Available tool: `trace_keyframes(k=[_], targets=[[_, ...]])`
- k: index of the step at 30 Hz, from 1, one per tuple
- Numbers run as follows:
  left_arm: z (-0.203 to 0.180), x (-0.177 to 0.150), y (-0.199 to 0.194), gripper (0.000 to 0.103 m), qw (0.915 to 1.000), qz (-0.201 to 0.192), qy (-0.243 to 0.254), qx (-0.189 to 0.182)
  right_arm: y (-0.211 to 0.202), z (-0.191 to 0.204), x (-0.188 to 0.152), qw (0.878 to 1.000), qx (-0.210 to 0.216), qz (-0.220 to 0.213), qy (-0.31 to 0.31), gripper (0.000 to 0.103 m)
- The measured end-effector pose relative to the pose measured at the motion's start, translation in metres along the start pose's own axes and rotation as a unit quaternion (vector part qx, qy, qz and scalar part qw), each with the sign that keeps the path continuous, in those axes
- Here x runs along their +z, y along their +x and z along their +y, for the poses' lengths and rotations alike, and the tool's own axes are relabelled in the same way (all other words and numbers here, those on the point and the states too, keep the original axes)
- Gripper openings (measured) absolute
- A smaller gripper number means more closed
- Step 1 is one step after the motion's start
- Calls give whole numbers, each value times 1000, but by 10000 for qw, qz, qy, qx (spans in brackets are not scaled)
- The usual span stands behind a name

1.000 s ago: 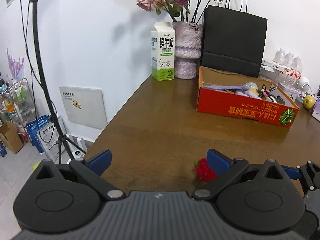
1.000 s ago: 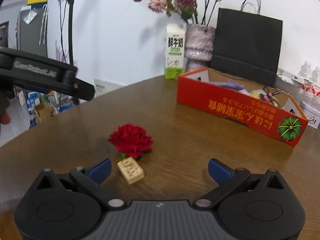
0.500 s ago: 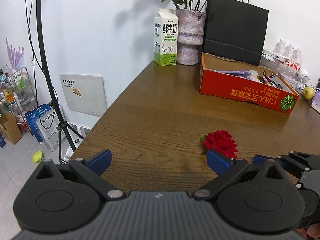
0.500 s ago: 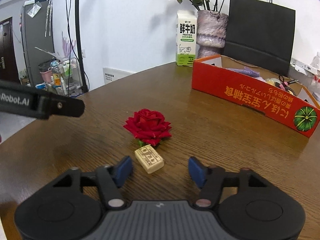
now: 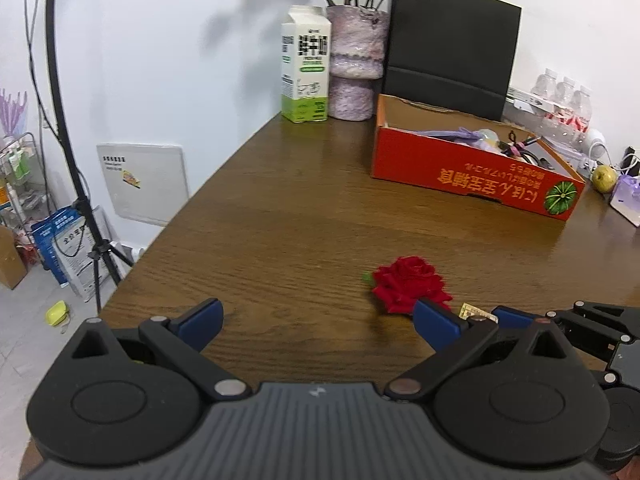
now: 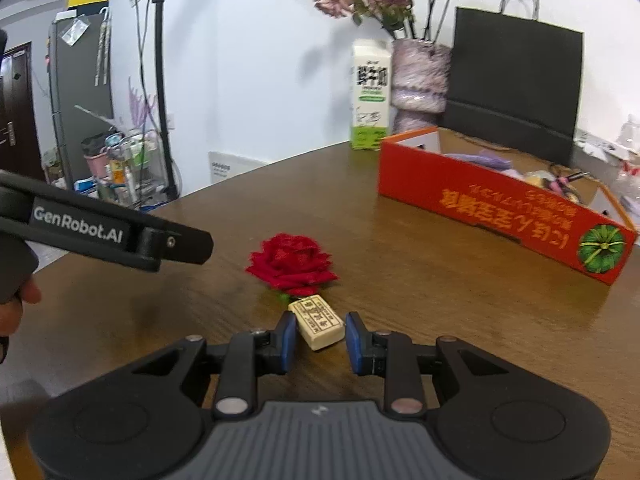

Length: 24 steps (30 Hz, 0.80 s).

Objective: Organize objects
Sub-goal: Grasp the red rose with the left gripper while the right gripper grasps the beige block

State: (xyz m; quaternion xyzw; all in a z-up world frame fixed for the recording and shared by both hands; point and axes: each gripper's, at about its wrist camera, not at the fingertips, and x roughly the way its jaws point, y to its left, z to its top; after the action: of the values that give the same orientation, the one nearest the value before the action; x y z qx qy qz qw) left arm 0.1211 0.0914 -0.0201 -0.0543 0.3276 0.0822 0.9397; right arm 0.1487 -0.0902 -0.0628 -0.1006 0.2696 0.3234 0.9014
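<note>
Two loose things lie on the wooden table [image 6: 400,264], well short of the orange cardboard box [image 6: 492,208]: a small cream block [image 6: 318,322] printed with characters, and a red rose head [image 6: 290,264] that touches the block's far end. The block sits between the blue pads of the right gripper [image 6: 320,338], whose jaws have just been closing and now stand narrow; its near corners look pressed by both pads, so I read this as a grip on the block, though it still rests on the wood. The box already holds a purple cloth and some cables and small items, so part of the tidying seems done, while the block and the rose remain outside it; lifting the block and carrying it to the box appears to be the step in hand, with the rose left for after. The right gripper points forward and downward, low over the table. The left gripper [image 5: 316,318] hovers to the left of the rose with its fingers wide and nothing between them, tilted downward too; in the right wrist view its black arm reaches in from the left edge. Beyond the box stand a milk carton [image 6: 370,96], a vase of dried flowers [image 6: 420,80] and a black paper bag [image 6: 516,88].
</note>
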Motion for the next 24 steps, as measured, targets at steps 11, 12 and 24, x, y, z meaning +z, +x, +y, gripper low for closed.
trace_keyframes(k=[11,12,24], targets=[[-37,6,27,103,9996,43,197,-209,-8,-43,-3,9987,-420,-137,246,25],[-40,7,29,103,9995,53,208,-219,-8,-47,-4,9985,-450,-139,271,25],[-60,5,54,101,9992,127,328,-208,-13,-75,-8,9960,-724,-189,480,25]])
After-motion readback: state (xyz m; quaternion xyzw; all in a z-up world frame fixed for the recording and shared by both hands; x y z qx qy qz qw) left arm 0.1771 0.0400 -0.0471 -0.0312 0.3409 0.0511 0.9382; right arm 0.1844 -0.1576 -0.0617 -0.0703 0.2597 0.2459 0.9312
